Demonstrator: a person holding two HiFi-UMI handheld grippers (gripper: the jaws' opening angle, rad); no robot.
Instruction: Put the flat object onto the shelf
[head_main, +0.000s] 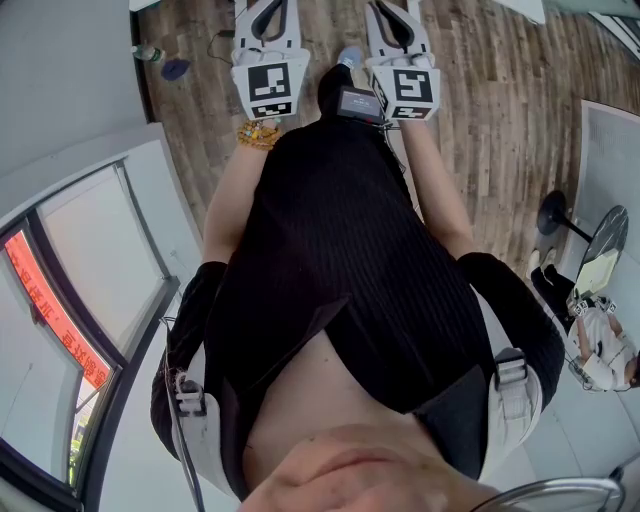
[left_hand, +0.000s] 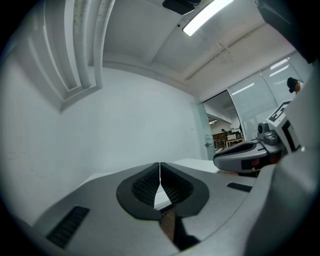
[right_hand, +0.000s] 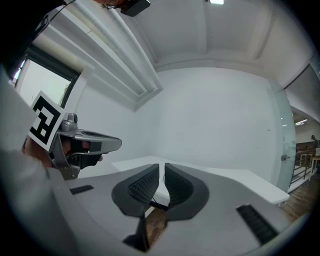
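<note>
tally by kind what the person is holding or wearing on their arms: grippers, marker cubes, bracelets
grippers: 2 (left gripper, right gripper)
marker cubes: 2
bracelet, at the left wrist: 1
total: 5
</note>
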